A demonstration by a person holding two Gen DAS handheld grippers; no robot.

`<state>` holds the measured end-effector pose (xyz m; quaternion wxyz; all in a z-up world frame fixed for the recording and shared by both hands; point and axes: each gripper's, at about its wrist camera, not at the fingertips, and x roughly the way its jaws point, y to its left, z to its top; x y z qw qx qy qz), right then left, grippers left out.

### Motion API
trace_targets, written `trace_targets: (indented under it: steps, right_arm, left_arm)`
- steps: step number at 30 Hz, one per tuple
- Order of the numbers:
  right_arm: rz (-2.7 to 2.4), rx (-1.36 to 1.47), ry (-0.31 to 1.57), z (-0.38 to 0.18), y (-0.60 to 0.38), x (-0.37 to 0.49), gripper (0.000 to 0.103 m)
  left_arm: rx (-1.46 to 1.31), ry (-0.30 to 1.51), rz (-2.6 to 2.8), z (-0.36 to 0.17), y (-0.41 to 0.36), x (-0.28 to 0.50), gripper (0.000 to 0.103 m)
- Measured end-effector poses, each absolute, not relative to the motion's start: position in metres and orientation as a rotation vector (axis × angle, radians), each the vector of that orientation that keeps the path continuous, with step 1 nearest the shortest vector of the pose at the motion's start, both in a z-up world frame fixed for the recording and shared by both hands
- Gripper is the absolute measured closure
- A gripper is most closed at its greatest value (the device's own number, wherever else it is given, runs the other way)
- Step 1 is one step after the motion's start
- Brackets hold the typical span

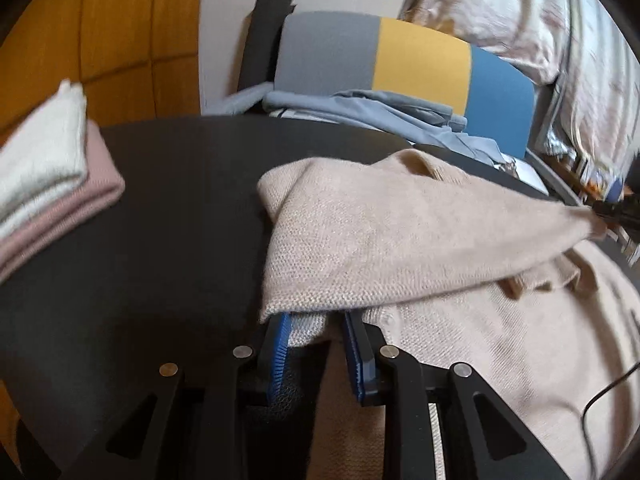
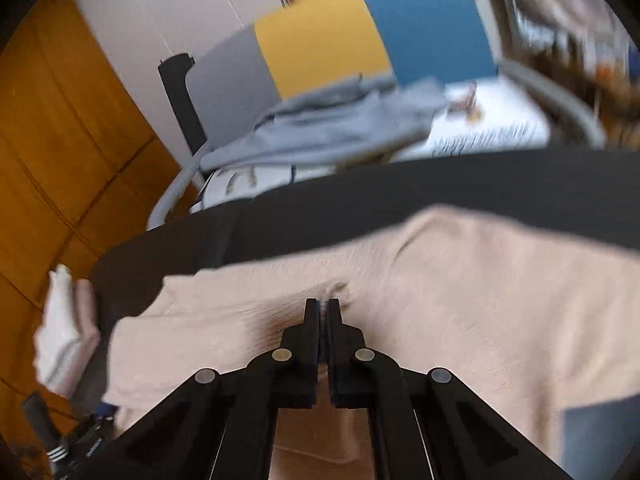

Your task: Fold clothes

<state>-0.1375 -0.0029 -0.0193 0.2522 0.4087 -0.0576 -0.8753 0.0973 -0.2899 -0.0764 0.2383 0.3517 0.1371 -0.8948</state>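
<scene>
**Beige sweater pinched at both ends over the black table**

The beige knit sweater (image 1: pixel 400 240) lies on the black round table (image 1: pixel 168 208), covering the side of it nearest the grippers and spreading away from the folded stack (image 1: pixel 48 176) of white and dusty-pink cloth that sits at the table's far left edge. A folded-over flap of the sweater runs as a long wedge across the table: its broad, doubled end is toward the folded stack and it narrows to a point at the opposite side, so its long axis runs side to side, roughly parallel to the table's far rim. The rest of the garment lies flat beneath that flap.

The left gripper (image 1: pixel 316 340) is partly closed on the sweater's broad end. Knit fabric sits between its blue-padded fingers (image 1: pixel 280 344), which press on a thick bundle of it.

The right gripper (image 2: pixel 322 308) has its black fingers (image 2: pixel 310 320) drawn together until they nearly touch, with a small puckered fold of the sweater (image 2: pixel 460 280) nipped at their tips. In the left wrist view this gripper appears at the wedge's narrow point, pulling it taut.

Beyond the table stands a chair (image 1: pixel 400 56) with a grey, yellow and blue back, with a grey-blue garment (image 1: pixel 368 108) heaped on it.
</scene>
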Motion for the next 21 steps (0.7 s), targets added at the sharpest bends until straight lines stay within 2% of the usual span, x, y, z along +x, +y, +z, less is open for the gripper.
trace_targets:
  steps: [3, 6, 7, 9, 11, 12, 13, 15, 18, 21]
  right_arm:
    - [-2.484, 1.158, -0.016, -0.025, 0.002, -0.144, 0.101]
    - [-2.485, 1.350, 0.008, -0.056, 0.011, -0.159, 0.101]
    - [-2.476, 1.371, -0.016, -0.060, 0.014, -0.156, 0.096]
    - [-2.415, 1.306, -0.051, -0.053, 0.005, -0.141, 0.094]
    - [-2.327, 1.181, -0.069, -0.038, -0.013, -0.120, 0.068]
    - [-2.305, 1.144, -0.047, -0.034, -0.023, -0.112, 0.048]
    - [-2.271, 1.092, -0.005, -0.029, -0.037, -0.099, 0.044]
    - [-2.180, 1.010, 0.122, -0.026, -0.072, -0.076, 0.044]
    - [-2.034, 0.931, 0.427, -0.039, -0.127, -0.040, 0.044]
    - [-1.939, 0.873, 0.649, -0.058, -0.164, -0.012, 0.044]
  left_arm:
    - [0.962, 0.428, -2.464, -0.075, -0.295, 0.101, 0.078]
    - [0.961, 0.584, -2.501, -0.073, -0.308, 0.112, 0.078]
    - [0.958, 0.627, -2.511, -0.073, -0.311, 0.116, 0.078]
    - [0.957, 0.676, -2.501, -0.074, -0.314, 0.127, 0.078]
    - [0.952, 0.715, -2.494, -0.078, -0.313, 0.137, 0.078]
    - [0.933, 0.710, -2.509, -0.079, -0.310, 0.141, 0.078]
    - [0.915, 0.703, -2.524, -0.079, -0.307, 0.145, 0.078]
    - [0.916, 0.664, -2.538, -0.080, -0.301, 0.145, 0.078]
    - [0.927, 0.601, -2.536, -0.079, -0.294, 0.142, 0.078]
    - [0.927, 0.620, -2.539, -0.080, -0.299, 0.142, 0.078]
